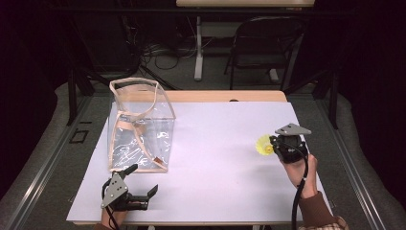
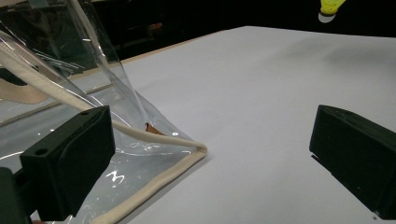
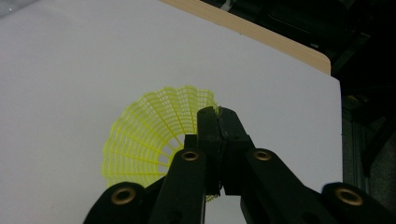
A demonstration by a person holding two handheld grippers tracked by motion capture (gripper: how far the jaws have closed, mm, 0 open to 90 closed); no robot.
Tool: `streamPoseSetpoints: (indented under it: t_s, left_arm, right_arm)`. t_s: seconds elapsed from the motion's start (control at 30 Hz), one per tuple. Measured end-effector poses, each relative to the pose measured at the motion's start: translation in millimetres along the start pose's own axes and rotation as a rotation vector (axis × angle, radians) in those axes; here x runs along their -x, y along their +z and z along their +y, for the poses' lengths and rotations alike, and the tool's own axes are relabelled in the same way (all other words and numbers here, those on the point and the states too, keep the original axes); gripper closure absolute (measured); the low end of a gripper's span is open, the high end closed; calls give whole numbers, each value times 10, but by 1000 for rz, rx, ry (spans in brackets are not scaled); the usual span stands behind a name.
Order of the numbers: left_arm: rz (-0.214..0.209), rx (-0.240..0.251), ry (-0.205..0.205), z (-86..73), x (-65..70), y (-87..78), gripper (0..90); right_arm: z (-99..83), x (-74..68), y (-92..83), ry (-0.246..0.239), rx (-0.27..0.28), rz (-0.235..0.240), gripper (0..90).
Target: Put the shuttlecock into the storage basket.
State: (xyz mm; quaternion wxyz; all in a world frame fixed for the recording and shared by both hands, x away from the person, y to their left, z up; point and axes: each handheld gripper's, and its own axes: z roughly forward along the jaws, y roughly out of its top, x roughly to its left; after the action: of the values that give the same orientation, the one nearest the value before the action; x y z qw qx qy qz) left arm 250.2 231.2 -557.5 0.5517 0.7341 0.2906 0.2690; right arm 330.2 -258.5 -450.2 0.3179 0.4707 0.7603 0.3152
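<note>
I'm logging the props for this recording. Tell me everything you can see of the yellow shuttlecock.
The shuttlecock is neon yellow plastic, its flared skirt an open mesh of ribs. The right gripper has its jaws pinched on the skirt's rim. In the high view it sits at the table's right side, skirt pointing left, toward the bag. Whether it rests on the table is unclear.

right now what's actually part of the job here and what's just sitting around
Likely in play:
- yellow shuttlecock, clamped in the right gripper
- clear bag, standing open
- left gripper, open beside the bag's corner

Just around:
- white table
- folding chair
- floor cables
</note>
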Motion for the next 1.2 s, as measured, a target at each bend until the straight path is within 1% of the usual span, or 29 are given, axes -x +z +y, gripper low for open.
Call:
streamPoseSetpoints:
  t_s: [0.27,0.33,0.57,0.97,1.0,1.2]
  left_arm:
    - [-1,0,1,0,-3,0,2]
    - [0,1,0,0,-2,1,2]
    - [1,1,-1,0,-1,-1,2]
    - [0,-1,0,0,-2,-2,2]
    - [0,0,-1,0,-2,-3,2]
    - [0,0,-1,0,-1,-4,2]
  right_arm:
    - [94,11,-44,-8,17,-6,892]
    - [121,15,-56,-17,19,-3,892]
    - [204,-8,-67,-31,36,-1,893]
    - [326,-68,-53,-48,60,22,893]
    - [346,-89,-44,-47,64,25,893]
    - [387,-128,-19,-66,67,37,893]
